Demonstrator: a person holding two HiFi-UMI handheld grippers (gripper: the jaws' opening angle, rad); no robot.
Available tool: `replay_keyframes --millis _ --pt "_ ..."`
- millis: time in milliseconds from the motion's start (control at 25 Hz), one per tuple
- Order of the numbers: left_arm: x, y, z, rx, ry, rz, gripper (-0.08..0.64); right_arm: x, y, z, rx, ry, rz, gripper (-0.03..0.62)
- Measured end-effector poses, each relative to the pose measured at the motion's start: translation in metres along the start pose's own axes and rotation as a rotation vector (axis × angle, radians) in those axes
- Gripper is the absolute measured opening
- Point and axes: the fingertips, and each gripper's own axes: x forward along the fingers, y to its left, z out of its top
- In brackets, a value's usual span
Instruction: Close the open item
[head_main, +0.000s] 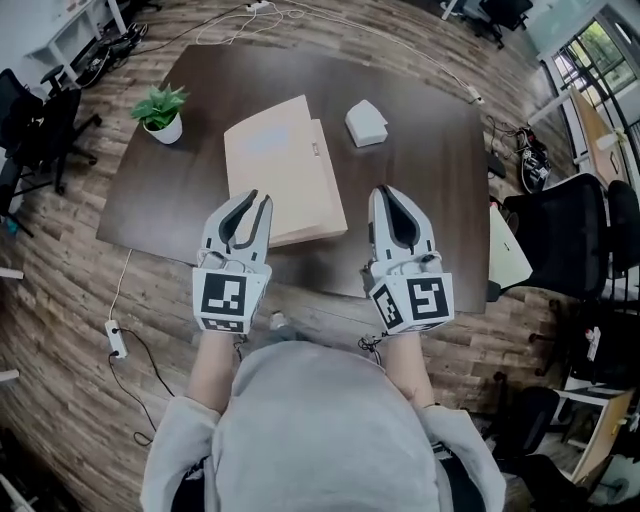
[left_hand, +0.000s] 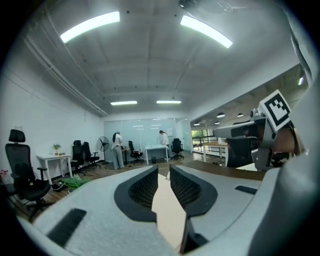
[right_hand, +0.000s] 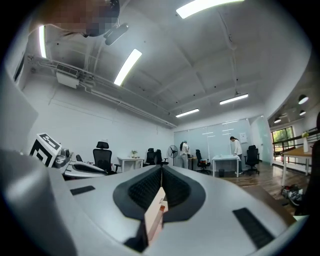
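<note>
Holding one gripper in each hand, you have both at the near edge of the dark table (head_main: 420, 200). Item one: beige box (head_main: 280, 165), lying flat at the middle of the table, lid down, small clasp on its right edge. Item two: left gripper (head_main: 256, 198), fingers parted by a narrow gap and pressing on nothing; its tips sit over the box's near left corner, and its own view shows the box through that gap. Whether it touches the box cannot be told. Item three: right gripper (head_main: 383, 190), fingers closed together and empty, just to the right of the box's near right corner. Other stock: a potted plant (head_main: 160, 112) at the far left of the table and a white folded object (head_main: 366, 122) beyond the box, both well apart from the grippers.
</note>
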Motion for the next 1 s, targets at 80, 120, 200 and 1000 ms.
replay_keyframes --millis 80,120,200,1000 --pt "0.011 -0.009 -0.015 0.032 0.045 -0.054 0.095 0.003 -0.003 -0.004 0.0 0.011 -0.019 0.014" --pt "0.015 -0.015 -0.023 0.047 0.066 -0.08 0.112 0.003 -0.005 -0.006 0.002 0.016 -0.03 0.014" --pt "0.022 -0.028 -0.038 0.076 0.103 -0.126 0.141 0.003 -0.007 -0.011 0.002 0.03 -0.047 0.014" --pt "0.065 -0.088 -0.146 0.429 0.308 -0.232 0.232 -0.017 -0.019 -0.041 -0.003 0.126 -0.123 0.014"
